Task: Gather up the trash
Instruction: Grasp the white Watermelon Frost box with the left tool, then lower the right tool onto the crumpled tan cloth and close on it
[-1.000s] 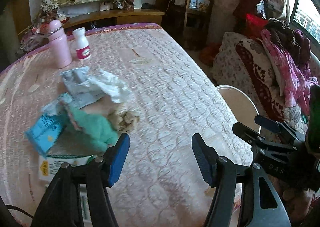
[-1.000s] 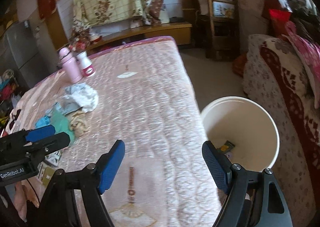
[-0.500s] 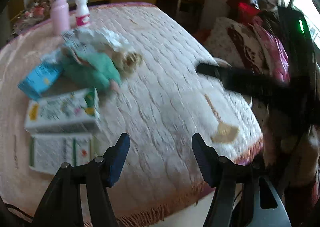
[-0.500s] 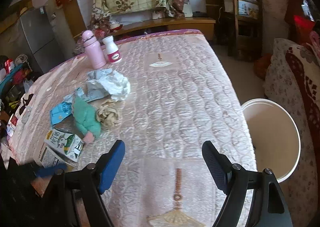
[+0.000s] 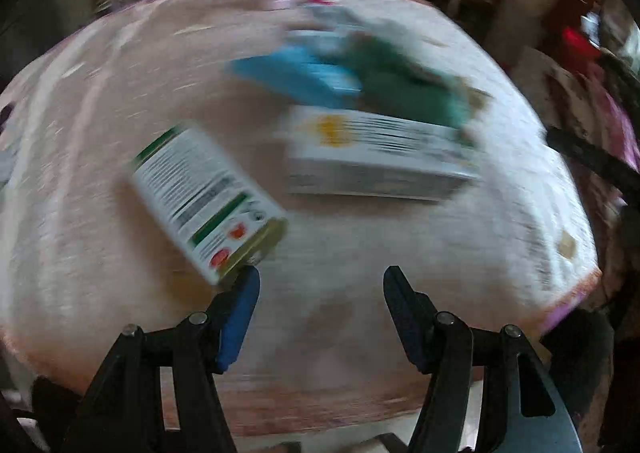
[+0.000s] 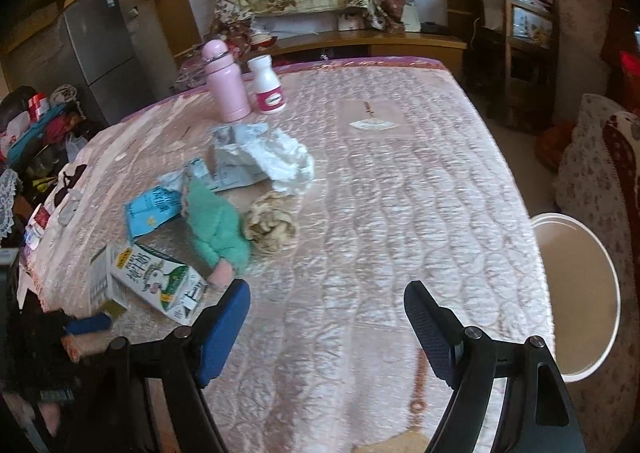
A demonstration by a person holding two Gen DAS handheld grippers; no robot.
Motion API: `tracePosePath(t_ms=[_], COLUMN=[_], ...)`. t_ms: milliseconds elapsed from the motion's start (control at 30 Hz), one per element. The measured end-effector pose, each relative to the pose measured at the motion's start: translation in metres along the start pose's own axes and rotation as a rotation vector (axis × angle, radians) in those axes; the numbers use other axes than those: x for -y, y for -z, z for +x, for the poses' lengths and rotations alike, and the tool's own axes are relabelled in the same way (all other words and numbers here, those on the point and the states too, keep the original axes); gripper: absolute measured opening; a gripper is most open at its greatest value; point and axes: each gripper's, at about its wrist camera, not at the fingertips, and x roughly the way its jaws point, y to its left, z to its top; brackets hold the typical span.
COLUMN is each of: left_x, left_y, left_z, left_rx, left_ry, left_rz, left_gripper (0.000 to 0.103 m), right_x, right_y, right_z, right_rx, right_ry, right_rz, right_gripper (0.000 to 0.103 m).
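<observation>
Surface: I am looking over a pink quilted bedspread (image 6: 400, 181).
Trash: white milk cartons (image 6: 156, 281) are lying near its left edge.
Left gripper (image 5: 320, 285): I am holding it spread, empty.
Right gripper (image 6: 326, 301): likewise spread, empty.
Room: a cream round bucket (image 6: 580, 293) is standing beside the bed.

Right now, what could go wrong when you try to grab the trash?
The left tool is open beside a flattened carton, which may slide away instead of being pinched. The milk carton lies against a doll in green, so the doll might get dragged along. The bucket sits off the table's far side, so trash could drop on the way.
</observation>
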Motion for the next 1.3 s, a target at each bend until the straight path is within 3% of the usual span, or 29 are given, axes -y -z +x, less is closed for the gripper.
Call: tracePosePath(t_ms=[100, 233, 333, 433, 900, 933, 967, 1000, 1033, 1133, 1300], left_x=[-0.041, -0.076, -0.081, -0.091, -0.081, -0.080, -0.081, -0.081, -0.081, -0.086, -0.084], left_y=[-0.005, -0.014, -0.017, -0.022, -0.053, -0.053, -0.052, -0.052, -0.052, -0.053, -0.053], left_z=[-0.007, -0.027, -0.039, -0.037, 0.032, 0.033, 0.032, 0.031, 0.030, 0.024, -0.009], left_rx=[0.007, 0.054, 0.094, 0.104, 0.067, 0.075, 0.078, 0.085, 0.091, 0.089, 0.155], left_ry=[-0.064, -0.074, -0.075, -0.059, -0.080, -0.091, -0.093, -0.085, -0.086, -0.051, -0.056], left_rz=[-0.083, -0.172, -0.182, -0.208, -0.212, -0.205, -0.200, -0.195, -0.188, -0.203, -0.192], left_gripper=[0.065, 0.065, 0.067, 0.079, 0.079, 0.079, 0.079, 0.069, 0.056, 0.055, 0.055], right_x=[-0.010, -0.018, -0.024, -0.026, -0.027, -0.027, -0.026, -0.025, -0.023, -0.020, -0.010], right_y=[-0.004, -0.013, -0.022, -0.032, -0.044, -0.045, -0.045, -0.045, -0.045, -0.042, -0.039], right_z=[0.011, 0.030, 0.045, 0.061, 0.095, 0.095, 0.096, 0.099, 0.099, 0.089, 0.054], right_rx=[-0.004, -0.029, -0.044, -0.061, -0.076, -0.072, -0.076, -0.090, -0.093, -0.064, 0.013], right_ry=[-0.012, -0.022, -0.032, -0.032, -0.030, -0.020, -0.021, -0.043, -0.069, -0.084, -0.084], right_rz=[-0.011, -0.001, 0.014, 0.038, 0.083, 0.078, 0.079, 0.090, 0.104, 0.103, 0.100], right_gripper=[0.083, 0.083, 0.083, 0.083, 0.076, 0.066, 0.042, 0.035, 0.032, 0.022, 0.021])
